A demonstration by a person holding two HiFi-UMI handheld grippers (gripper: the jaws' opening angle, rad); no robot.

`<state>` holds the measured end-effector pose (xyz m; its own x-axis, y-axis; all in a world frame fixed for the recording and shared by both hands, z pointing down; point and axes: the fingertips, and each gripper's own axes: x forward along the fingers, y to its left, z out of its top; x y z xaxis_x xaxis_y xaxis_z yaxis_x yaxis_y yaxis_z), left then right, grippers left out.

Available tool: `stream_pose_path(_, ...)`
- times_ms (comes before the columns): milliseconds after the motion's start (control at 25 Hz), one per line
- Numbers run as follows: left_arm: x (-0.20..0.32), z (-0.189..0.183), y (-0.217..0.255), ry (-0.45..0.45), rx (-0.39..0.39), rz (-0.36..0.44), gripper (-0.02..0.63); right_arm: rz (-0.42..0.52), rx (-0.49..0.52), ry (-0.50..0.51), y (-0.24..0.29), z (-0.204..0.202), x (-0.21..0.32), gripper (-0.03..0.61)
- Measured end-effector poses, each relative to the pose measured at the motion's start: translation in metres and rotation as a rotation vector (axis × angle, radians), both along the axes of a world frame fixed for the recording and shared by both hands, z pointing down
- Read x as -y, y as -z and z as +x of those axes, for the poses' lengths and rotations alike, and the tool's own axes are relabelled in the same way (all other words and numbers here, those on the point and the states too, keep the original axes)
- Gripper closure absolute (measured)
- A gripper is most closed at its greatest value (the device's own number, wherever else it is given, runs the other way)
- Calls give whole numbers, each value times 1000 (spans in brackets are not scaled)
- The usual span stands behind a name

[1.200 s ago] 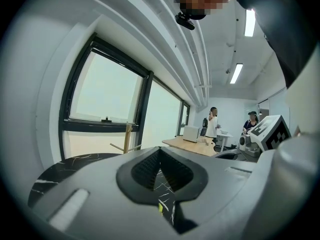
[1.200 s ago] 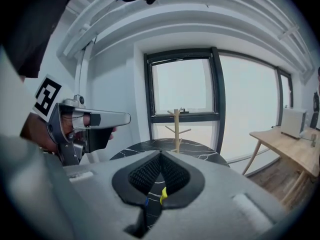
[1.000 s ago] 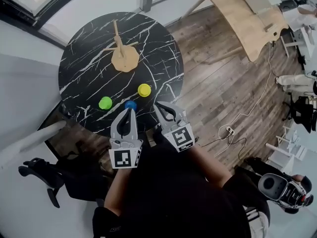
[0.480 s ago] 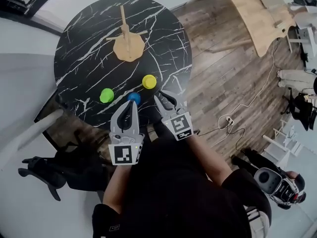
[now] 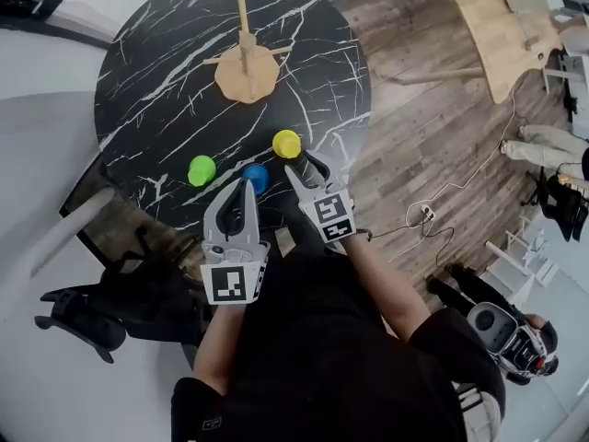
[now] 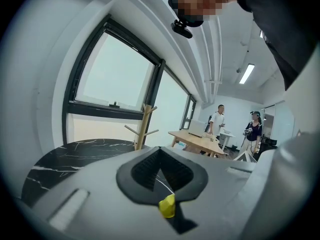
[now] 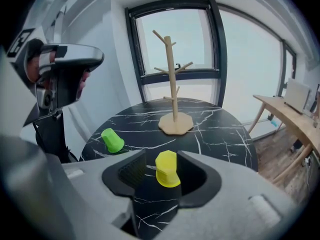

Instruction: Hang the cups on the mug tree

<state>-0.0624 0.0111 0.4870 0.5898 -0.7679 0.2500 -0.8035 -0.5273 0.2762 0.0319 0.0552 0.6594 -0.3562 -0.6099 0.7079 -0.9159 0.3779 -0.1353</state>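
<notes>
Green cup [image 5: 202, 169]: on the black marble table [image 5: 147, 99], at about 7 o'clock from the mug tree's base, well apart from both tools.
Left gripper [image 5: 245, 187]: jaws pressed together on nothing, tips at the table's 6 o'clock edge, just beside the blue cup.
Mug tree [image 5: 245, 63]: upright toward the table's 12 o'clock side; we see no cup on any peg.
Blue cup [image 5: 255, 177]: at 6 o'clock from the tree, between the two grippers.
Yellow cup [image 5: 286, 143]: the likely target, at 5 o'clock from the tree, standing wide end down; the right gripper view frames it between the jaws, with no pad pressing on it.
Right gripper [image 5: 305, 166]: jaws wide and empty, the cup just ahead at 11 o'clock.
Change: the right jaws have just been opening, and against the earlier head views the tool sits nearer the yellow cup.
Meaning: we judge the first pick about to begin; all three cups remain unhung.
</notes>
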Motion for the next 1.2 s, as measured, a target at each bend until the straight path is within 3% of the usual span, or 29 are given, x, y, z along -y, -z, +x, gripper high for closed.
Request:
stream_pose_path(440,15,-13,-21,9,-2,-43,614,-100,-77,-22,-47,2,9,341)
stream_pose_path(1200,20,-32,-32,9,15,-62,614,-129,-127,-46,-69,0,15,342)
